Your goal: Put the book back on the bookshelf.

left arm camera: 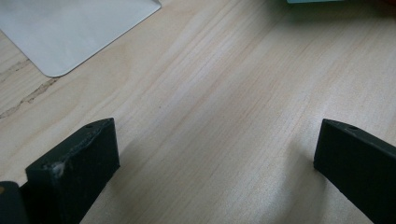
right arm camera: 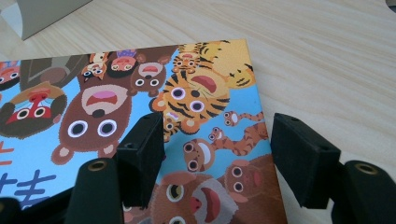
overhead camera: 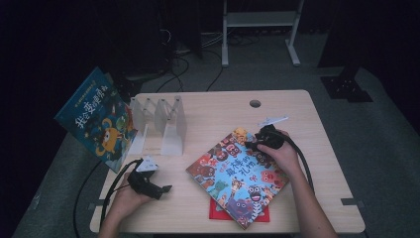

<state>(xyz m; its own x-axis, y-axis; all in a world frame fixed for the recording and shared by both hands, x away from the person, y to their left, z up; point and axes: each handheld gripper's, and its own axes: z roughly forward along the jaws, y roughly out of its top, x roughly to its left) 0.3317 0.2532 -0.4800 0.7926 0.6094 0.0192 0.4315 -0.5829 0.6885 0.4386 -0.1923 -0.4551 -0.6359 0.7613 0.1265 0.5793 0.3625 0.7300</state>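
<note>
1. Pale wood table point(overhead camera: 297, 124) carries the work: a picture book with cartoon animals point(overhead camera: 237, 176) lies flat and skewed near the person's edge, its near corner overlapping a red book point(overhead camera: 216, 210) underneath.
2. At the far left stands a translucent divider rack point(overhead camera: 161, 124), one blue picture book point(overhead camera: 96, 119) already leaning at its outer end — which suggests the flat books are meant to go upright into its slots.
3. The right gripper point(right arm camera: 217, 140) hangs over the animal book's far right corner. Its jaws stand apart, one above the cover and the other beyond the right edge over bare wood, so nothing is pinched. That straddle looks like a line-up for catching the edge, since a flat book offers no other purchase.
4. The left gripper point(overhead camera: 166, 188) waits low over the table between rack and book, pointing toward the book. In the left gripper view its jaws gape wide with only wood grain between them and a white rack foot point(left arm camera: 70, 32) ahead — probably parked there to steady or receive the book once it lifts.
5. Likely difficulty: the cover is thin and lies flush, so one jaw must get beneath the edge.
</note>
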